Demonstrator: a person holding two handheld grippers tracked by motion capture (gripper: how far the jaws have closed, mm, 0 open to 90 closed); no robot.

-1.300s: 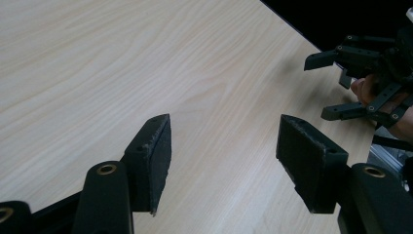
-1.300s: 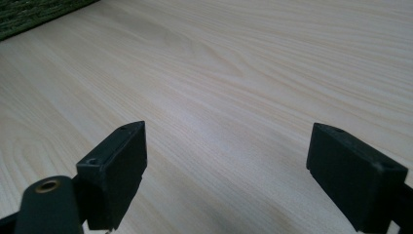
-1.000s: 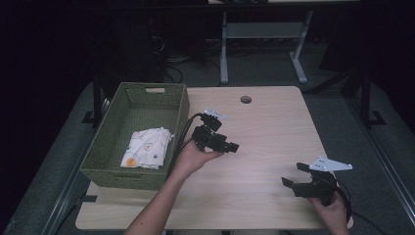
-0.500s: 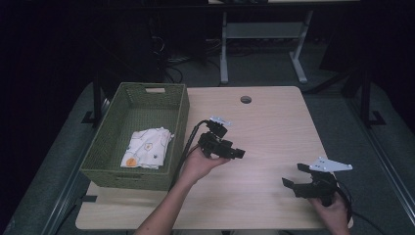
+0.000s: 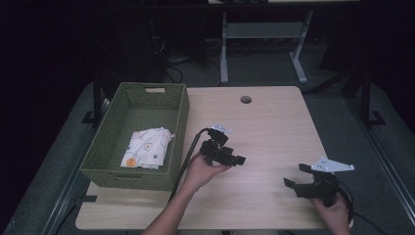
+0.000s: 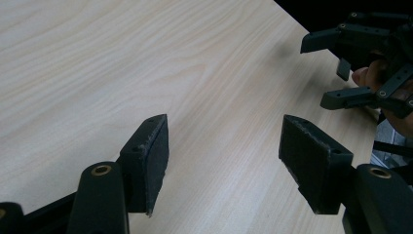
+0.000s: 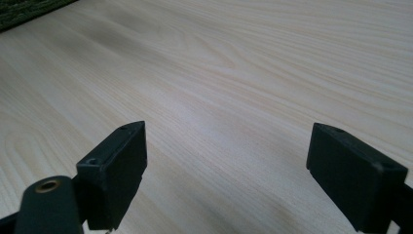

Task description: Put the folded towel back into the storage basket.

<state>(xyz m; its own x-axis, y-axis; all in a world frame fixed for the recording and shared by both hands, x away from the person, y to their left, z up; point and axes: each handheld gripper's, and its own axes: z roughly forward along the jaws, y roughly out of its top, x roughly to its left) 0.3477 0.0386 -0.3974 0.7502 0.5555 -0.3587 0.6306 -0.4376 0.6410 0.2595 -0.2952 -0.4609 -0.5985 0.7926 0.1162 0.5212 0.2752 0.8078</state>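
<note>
Two grippers work over the wooden table [image 5: 274, 122], and neither holds anything. In the high view, the green woven basket [image 5: 105, 156] stands on the table's left part, its long axis running from the near edge toward the far edge. Inside it, toward the near end, lies a folded white cloth [image 5: 147, 147] with small orange and yellow marks; any print or writing on it is too small to read. The left gripper [image 5: 236, 159] hovers just beside the basket's right wall, pointing away from the basket toward the right gripper [image 5: 293, 175], which sits well apart from the basket near the table's near right corner and points back toward it.

The left gripper view looks along its own jaws, spread wide with bare wood grain between the pads [image 6: 155, 161]. It adds a close look at the right gripper [image 6: 341, 68] at the upper right, also spread, with fingertips of the hand behind it.

The right gripper view shows its pads [image 7: 122, 165] standing far apart over bare wood, with a sliver of the basket [image 7: 24, 10] at the top left corner.
</note>
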